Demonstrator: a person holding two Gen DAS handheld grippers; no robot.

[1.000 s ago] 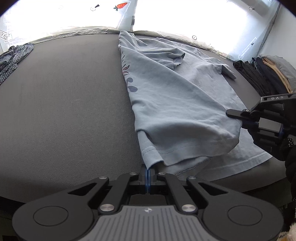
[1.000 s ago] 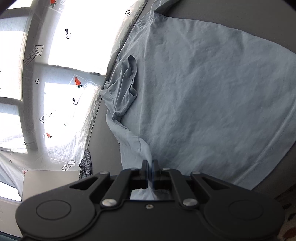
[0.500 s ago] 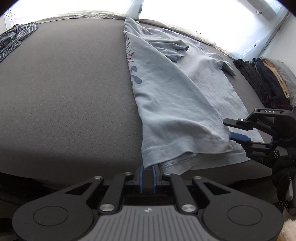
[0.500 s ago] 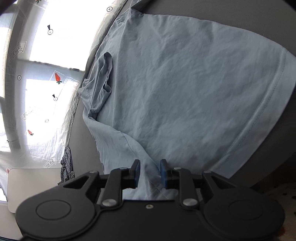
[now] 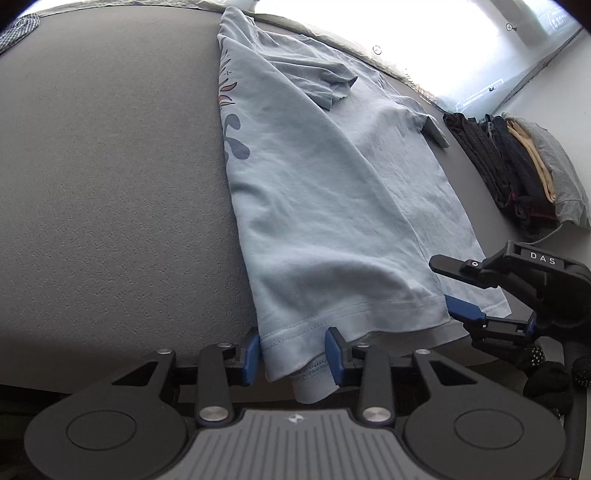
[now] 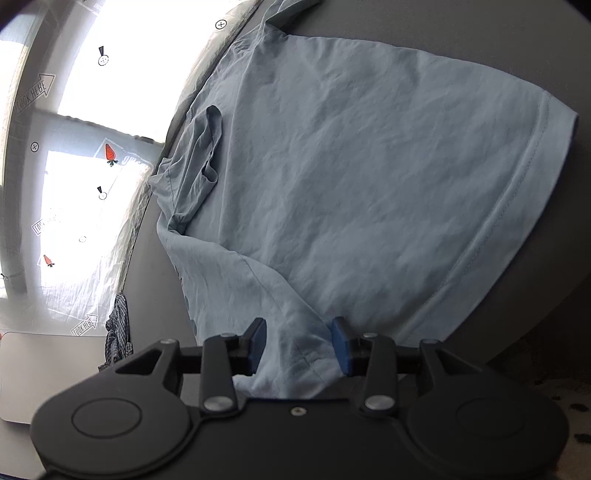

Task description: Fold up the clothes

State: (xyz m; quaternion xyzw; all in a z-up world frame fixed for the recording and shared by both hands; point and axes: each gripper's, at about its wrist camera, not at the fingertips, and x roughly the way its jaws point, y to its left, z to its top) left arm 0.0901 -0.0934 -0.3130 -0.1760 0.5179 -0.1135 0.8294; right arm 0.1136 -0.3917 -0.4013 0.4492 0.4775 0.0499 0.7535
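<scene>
A light blue T-shirt (image 5: 325, 192) lies folded lengthwise on the dark grey table (image 5: 110, 177), its hem hanging over the near edge. My left gripper (image 5: 293, 354) is open, its blue pads on either side of the hem's left corner. My right gripper (image 6: 298, 345) is open too, with the shirt's (image 6: 351, 184) right hem corner lying loose between the pads; it shows in the left wrist view (image 5: 461, 291) at the hem's right end. A sleeve (image 5: 325, 85) is folded in on top.
A stack of folded dark, tan and grey clothes (image 5: 517, 166) sits at the table's right edge. A checked garment (image 5: 20, 27) lies at the far left corner, also in the right wrist view (image 6: 118, 332). Bright windows run behind the table.
Both grippers were shut on the hem corners a second ago and have opened. The lifted hem has dropped flat onto the table edge.
</scene>
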